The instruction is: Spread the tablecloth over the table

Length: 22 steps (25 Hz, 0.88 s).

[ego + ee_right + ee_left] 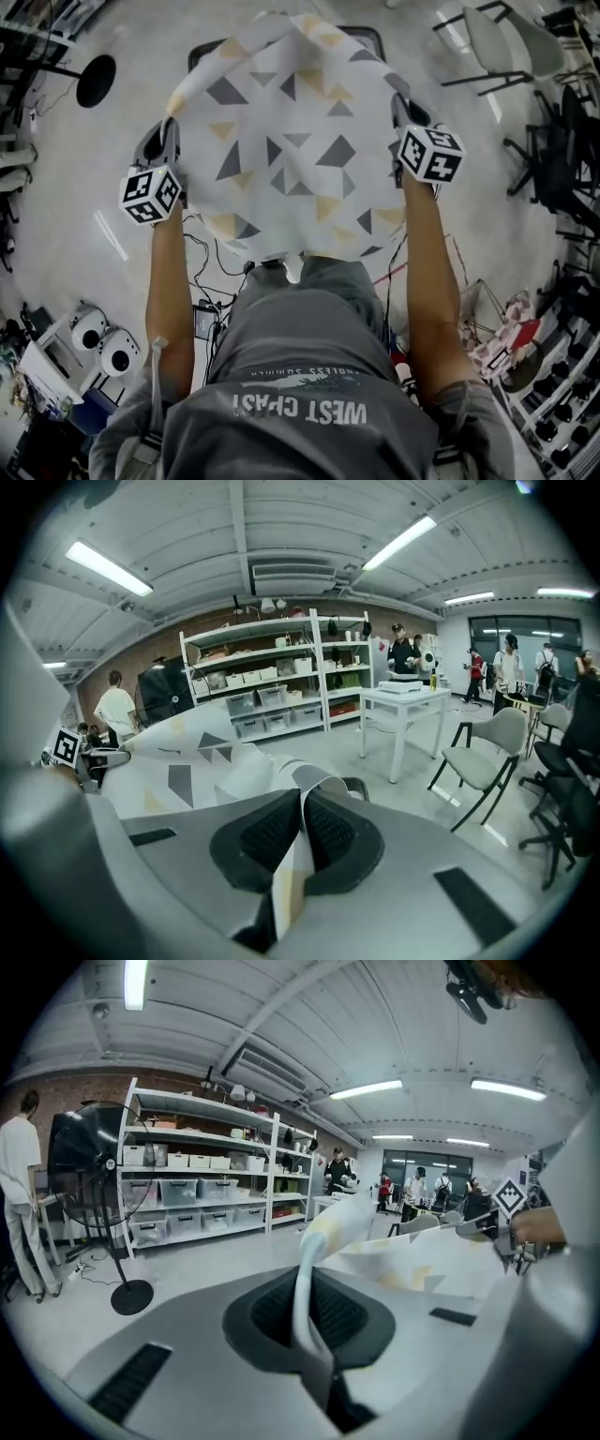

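A white tablecloth (291, 141) printed with grey and yellow triangles hangs spread in the air between my two grippers, above the floor. My left gripper (161, 150) is shut on its left edge; in the left gripper view the cloth (309, 1297) runs pinched between the jaws. My right gripper (410, 120) is shut on the right edge, and in the right gripper view a fold of cloth (298, 841) is clamped between the dark pads. A dark table (367, 37) shows only as corners behind the far edge of the cloth; most of it is hidden.
A standing fan (94, 1162) and storage shelves (211, 1180) are to the left. A white table (403, 705) and grey chair (483, 752) stand to the right. Black chairs (553, 131) line the right side. Cables (202, 258) trail on the floor near the person's feet.
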### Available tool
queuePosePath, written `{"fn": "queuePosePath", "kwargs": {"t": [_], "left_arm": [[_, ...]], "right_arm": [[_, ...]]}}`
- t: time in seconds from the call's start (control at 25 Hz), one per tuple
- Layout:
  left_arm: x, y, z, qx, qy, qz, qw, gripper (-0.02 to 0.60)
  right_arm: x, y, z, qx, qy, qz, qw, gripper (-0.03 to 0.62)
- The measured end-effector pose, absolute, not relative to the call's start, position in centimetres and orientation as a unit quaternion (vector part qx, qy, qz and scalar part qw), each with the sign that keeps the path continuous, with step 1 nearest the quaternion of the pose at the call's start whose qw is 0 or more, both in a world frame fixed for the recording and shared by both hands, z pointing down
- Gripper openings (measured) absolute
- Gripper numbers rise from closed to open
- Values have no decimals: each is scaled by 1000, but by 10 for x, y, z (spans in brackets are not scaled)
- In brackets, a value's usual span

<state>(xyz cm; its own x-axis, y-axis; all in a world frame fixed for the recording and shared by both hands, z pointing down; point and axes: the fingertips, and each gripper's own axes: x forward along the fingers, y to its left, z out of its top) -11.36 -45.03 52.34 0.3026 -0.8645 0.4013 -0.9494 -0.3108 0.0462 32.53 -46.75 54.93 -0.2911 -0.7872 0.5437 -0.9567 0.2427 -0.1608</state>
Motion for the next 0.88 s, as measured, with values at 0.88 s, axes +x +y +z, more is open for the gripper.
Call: {"fn": "queuePosePath", "kwargs": {"t": [0.88], "left_arm": [[-183,-466,671,696,-631,228,254,26]], "right_arm": [[396,-522,751,561,-640,436,294,17]]}}
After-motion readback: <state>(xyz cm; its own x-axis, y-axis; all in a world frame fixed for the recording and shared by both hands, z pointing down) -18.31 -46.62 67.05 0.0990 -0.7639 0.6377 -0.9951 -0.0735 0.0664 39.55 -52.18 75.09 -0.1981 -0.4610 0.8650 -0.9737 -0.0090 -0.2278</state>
